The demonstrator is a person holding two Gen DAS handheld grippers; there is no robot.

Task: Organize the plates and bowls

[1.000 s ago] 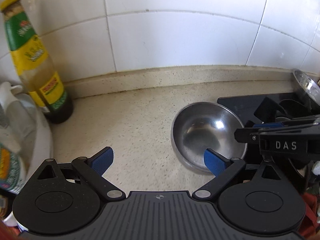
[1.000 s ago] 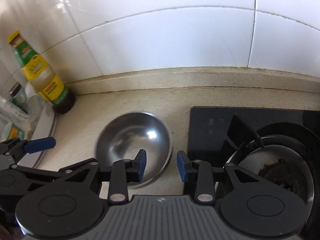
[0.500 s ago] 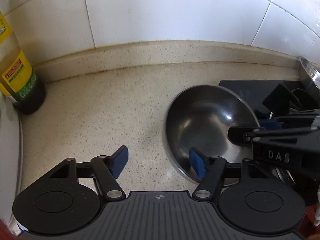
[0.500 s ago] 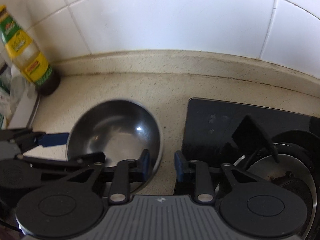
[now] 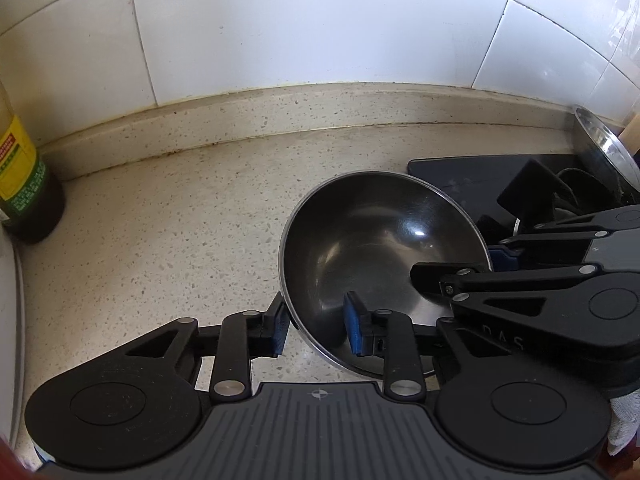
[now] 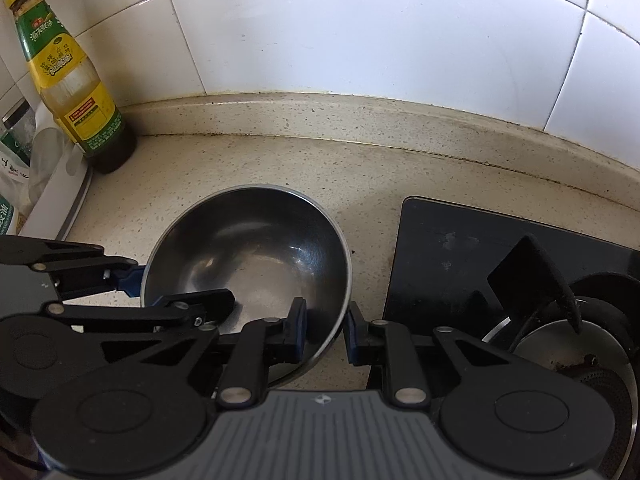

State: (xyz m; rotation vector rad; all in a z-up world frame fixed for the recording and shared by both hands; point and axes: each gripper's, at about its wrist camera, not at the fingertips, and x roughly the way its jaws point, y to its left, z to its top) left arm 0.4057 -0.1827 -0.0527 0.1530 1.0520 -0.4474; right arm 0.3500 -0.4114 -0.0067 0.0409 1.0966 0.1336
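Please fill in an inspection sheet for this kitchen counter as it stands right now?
Surface: speckled beige countertop, stained along the back edge.
Job's things: one steel bowl, empty, on the counter beside the stove.
Clutter: sauce bottle at the far left; bags and a white container behind it.
Grippers: left gripper shut on the bowl's left rim, one finger inside, one outside; right gripper shut on the right rim likewise.
Cables: nothing seen.
Surroundings: white tiled wall; black gas stove at right; a steel vessel past it.
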